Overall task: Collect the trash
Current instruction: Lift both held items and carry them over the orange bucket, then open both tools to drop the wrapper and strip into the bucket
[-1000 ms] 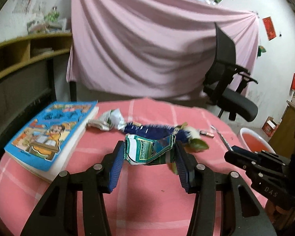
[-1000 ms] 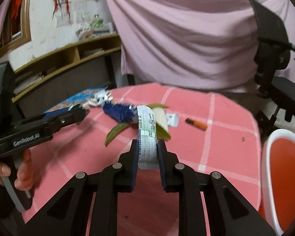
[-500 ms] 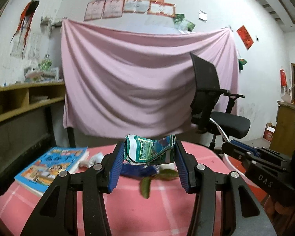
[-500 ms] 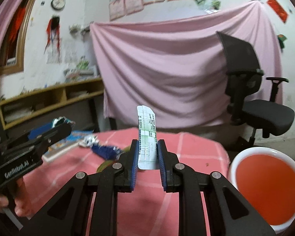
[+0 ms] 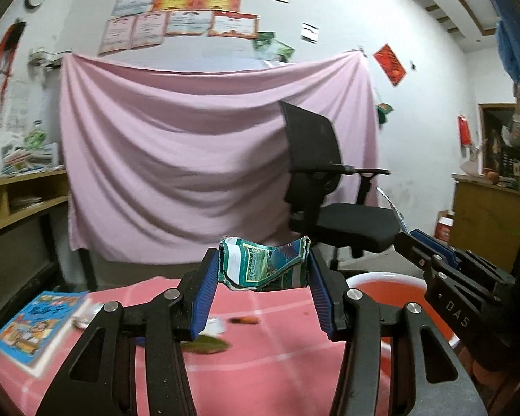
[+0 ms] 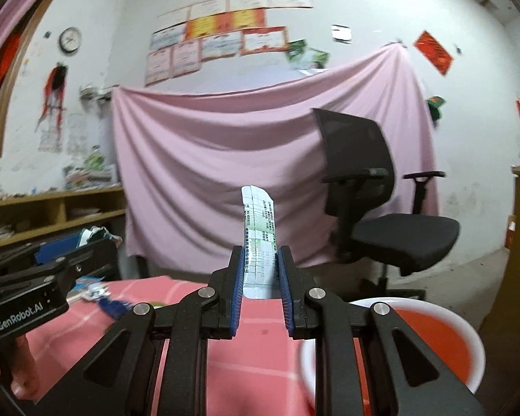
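While my left claw (image 5: 263, 270) pinches a crumpled green carton (image 5: 264, 263) above the pink table (image 5: 287, 353), my right claw (image 6: 259, 277) clamps a white packet (image 6: 260, 239) upright, beside the red bin (image 6: 430, 332).

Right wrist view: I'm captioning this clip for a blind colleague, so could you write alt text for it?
The right tongs are shut on a flattened white printed wrapper that stands upright above a pink checked tablecloth. A white bin with a red liner sits low at right, and the left tongs holding crumpled green packaging reach in from the left.
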Motion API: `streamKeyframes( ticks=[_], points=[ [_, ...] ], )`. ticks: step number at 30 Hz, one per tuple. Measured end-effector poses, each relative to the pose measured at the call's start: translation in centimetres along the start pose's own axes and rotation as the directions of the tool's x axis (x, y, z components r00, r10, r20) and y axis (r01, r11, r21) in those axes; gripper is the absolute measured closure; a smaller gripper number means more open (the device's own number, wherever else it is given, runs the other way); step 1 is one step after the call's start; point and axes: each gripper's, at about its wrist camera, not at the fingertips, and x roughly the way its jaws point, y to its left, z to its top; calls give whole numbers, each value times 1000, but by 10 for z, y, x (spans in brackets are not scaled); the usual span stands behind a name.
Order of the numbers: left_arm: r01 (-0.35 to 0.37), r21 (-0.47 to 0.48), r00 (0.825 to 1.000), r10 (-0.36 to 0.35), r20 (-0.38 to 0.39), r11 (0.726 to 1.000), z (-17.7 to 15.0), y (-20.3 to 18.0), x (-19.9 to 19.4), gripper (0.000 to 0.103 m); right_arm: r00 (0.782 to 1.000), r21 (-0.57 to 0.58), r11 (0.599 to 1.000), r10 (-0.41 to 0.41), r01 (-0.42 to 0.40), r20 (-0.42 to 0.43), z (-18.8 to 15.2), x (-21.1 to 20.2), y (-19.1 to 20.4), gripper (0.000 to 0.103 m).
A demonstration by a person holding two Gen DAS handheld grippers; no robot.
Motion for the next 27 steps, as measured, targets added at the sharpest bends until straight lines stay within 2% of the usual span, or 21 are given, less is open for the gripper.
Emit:
streamKeyframes(
  ticks=[7, 12, 15, 20, 27],
  points=[
    [83, 35, 996, -82, -31, 996, 13, -49, 39, 58, 995, 71, 993, -92, 94, -31, 3, -5, -50, 86],
    [139, 20, 986, -137, -93, 990, 14, -76, 68, 58, 983, 111, 981, -145, 157, -109, -4, -5, -84, 86],
    [163, 21, 975, -158, -158, 986, 10, -95, 86, 58, 972, 136, 973, -162, 185, -168, -10, -4, -103, 86],
    [200, 26, 947, -187, -262, 979, -1, -120, 111, 58, 948, 171, 959, -177, 227, -265, -22, -1, -126, 86],
    [239, 21, 894, -212, -395, 971, -16, -139, 135, 57, 908, 234, 935, -163, 267, -387, -36, 9, -145, 84]
  ],
)
